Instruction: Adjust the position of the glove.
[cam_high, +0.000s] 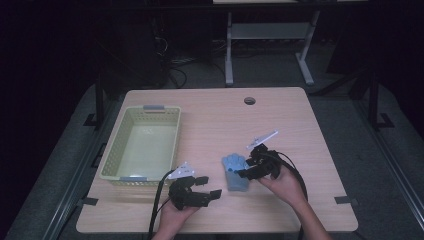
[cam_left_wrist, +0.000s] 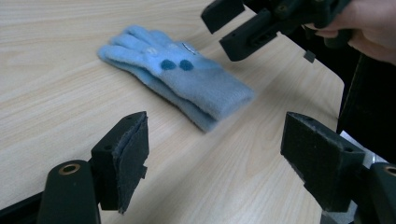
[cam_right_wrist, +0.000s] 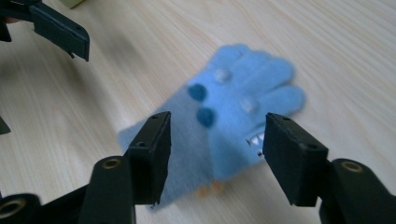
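A light blue glove (cam_high: 234, 172) with two dark blue dots lies flat on the wooden table (cam_high: 210, 120), near the front middle. My right gripper (cam_high: 245, 167) hovers at its right side, open; in the right gripper view the pads (cam_right_wrist: 154, 154) stand apart above the glove (cam_right_wrist: 243, 107) without pressing it. My left gripper (cam_high: 210, 186) rests to the left of the glove, open with nothing between its pads (cam_left_wrist: 130, 158). From the left gripper view the glove (cam_left_wrist: 182, 79) lies ahead, and the right gripper (cam_left_wrist: 233, 28) hangs just past it.
A pale green plastic basket (cam_high: 115, 150), with nothing in it, stands on the left part of the table, close behind my left gripper. A round cable hole (cam_high: 249, 100) sits near the far edge. A metal frame (cam_high: 270, 30) stands on the floor beyond the table.
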